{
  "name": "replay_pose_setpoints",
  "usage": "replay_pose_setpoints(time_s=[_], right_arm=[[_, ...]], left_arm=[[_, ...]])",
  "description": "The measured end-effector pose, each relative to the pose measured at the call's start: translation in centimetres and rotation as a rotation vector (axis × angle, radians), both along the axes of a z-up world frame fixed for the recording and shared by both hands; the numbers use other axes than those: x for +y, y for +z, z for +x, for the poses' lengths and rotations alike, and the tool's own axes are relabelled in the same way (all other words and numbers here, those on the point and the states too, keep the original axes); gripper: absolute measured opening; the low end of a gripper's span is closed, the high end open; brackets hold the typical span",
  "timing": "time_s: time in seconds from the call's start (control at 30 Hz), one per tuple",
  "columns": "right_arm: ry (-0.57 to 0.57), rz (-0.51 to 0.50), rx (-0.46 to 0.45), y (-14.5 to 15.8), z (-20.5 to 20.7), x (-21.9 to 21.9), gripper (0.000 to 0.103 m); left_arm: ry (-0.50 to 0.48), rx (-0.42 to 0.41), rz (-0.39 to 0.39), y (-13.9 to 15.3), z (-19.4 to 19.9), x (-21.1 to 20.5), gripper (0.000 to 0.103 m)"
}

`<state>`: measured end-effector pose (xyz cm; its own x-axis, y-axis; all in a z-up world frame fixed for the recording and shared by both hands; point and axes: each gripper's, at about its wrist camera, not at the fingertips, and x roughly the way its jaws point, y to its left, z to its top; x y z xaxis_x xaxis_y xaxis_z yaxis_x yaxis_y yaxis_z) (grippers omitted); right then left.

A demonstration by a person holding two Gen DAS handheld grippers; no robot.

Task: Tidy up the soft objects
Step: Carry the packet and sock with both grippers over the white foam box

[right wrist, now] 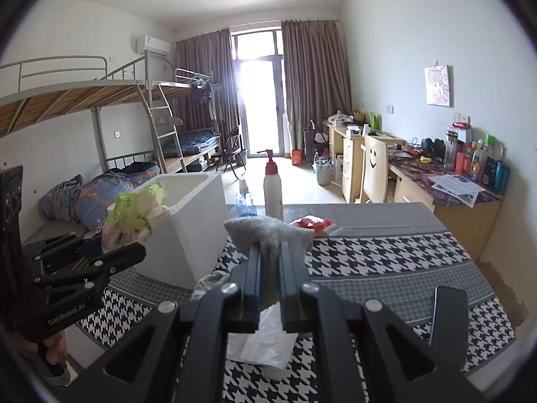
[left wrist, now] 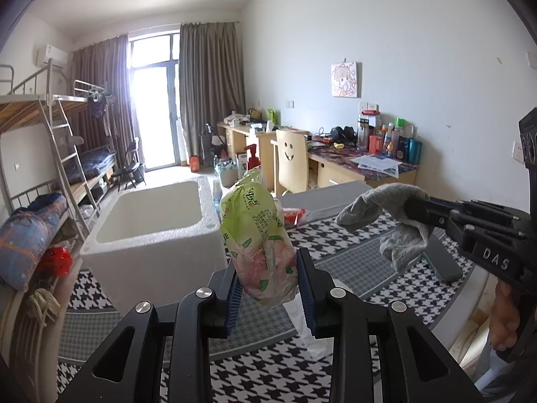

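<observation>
My left gripper (left wrist: 270, 275) is shut on a green and pink tissue pack (left wrist: 258, 235), lifted above the houndstooth tablecloth (left wrist: 268, 376). In the right wrist view that pack (right wrist: 134, 218) hangs just left of the white foam box (right wrist: 188, 228), with the left gripper (right wrist: 110, 245) at the left edge. My right gripper (right wrist: 270, 255) is shut on a grey sock (right wrist: 268, 231) held above the table. The left wrist view shows the sock (left wrist: 386, 221) drooping from the right gripper (left wrist: 412, 211) at the right. The white foam box (left wrist: 157, 225) stands open at the table's left.
A white tissue sheet (right wrist: 265, 346) lies on the cloth below the right gripper. A red packet (right wrist: 312, 224), a white pump bottle (right wrist: 272, 188) and a small clear bottle (right wrist: 244, 198) sit at the table's far edge. A dark flat object (left wrist: 443, 258) lies at the right.
</observation>
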<state>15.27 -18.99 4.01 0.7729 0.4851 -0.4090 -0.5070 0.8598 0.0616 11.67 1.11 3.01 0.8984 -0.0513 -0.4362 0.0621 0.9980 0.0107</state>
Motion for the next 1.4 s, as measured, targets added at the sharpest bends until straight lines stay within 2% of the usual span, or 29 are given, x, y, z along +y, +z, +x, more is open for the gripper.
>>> replay_pose_setpoints(time_s=[0.53,0.83,1.4], right_arm=[[-0.029,-0.020,-0.039,2.2,1.8,0.2,0.011],[0.000,0.003,-0.056,3.2,2.2,1.0,0.011],[0.038,-0.010,-0.062,4.3,4.5,3.9,0.011]], left_arm=[[0.006,-0.042,0.018,2.5,1.7,0.3,0.032],[0.025,-0.047,0.019,3.4,3.2,0.7,0.032],[0.110,-0.041,0.032,4.2,5.8,3.5,0.032]])
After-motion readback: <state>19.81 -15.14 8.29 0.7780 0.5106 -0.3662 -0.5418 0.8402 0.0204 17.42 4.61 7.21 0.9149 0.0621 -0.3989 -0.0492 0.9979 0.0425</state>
